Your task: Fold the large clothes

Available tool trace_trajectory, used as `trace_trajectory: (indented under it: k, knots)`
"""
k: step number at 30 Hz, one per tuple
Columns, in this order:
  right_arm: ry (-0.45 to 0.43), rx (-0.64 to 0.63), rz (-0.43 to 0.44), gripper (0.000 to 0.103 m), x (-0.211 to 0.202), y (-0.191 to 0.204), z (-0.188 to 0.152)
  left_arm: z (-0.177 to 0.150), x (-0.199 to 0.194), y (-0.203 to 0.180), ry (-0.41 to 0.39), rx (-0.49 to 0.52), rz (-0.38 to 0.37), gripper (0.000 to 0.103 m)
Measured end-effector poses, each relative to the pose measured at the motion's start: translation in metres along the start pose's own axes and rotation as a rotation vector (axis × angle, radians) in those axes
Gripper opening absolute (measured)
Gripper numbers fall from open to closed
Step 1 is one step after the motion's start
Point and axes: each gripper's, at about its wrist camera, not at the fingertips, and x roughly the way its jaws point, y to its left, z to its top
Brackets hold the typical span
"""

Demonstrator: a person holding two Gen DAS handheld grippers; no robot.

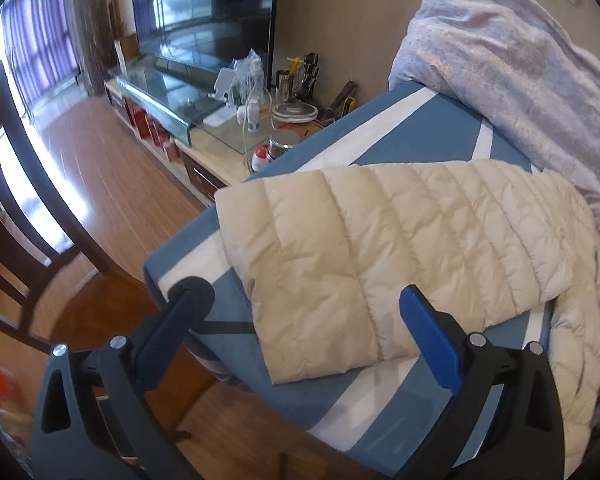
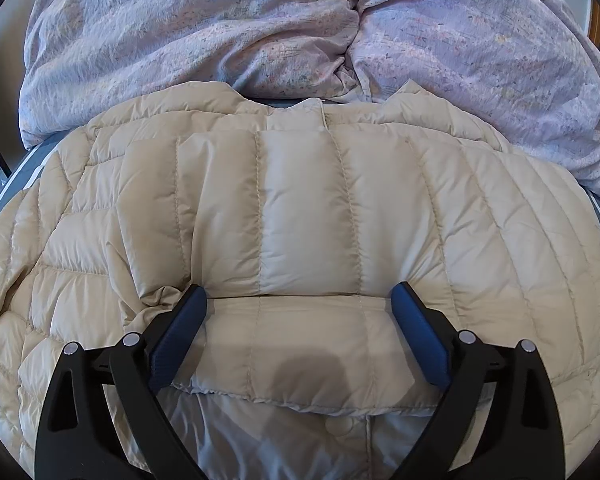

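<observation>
Lying folded, cream jacket (image 2: pixel 300 208) sleeve (image 1: pixel 340 248) overhangs the mattress (image 1: pixel 400 128) edge.

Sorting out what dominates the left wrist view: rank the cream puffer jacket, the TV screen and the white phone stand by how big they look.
1. cream puffer jacket, though nearness inflates it
2. TV screen
3. white phone stand

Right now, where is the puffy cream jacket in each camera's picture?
Left wrist view: the cream jacket lies across the middle and right, beyond the open left gripper.
Right wrist view: the cream jacket fills the middle and bottom, under the open right gripper.
Shared landmark: the lilac duvet behind it.
</observation>
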Motion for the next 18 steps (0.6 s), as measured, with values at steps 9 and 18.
trace_trajectory:
  k: [9,18]
  knots:
    - [-0.001,0.003,0.001,0.096,-0.001,0.000,-0.001,-0.003,0.015,-0.003,0.064,-0.044,-0.037,0.080]
    - [-0.001,0.005,0.001,0.096,0.000,0.000,0.000,0.002,0.012,0.006,0.039,-0.067,0.006,0.080]
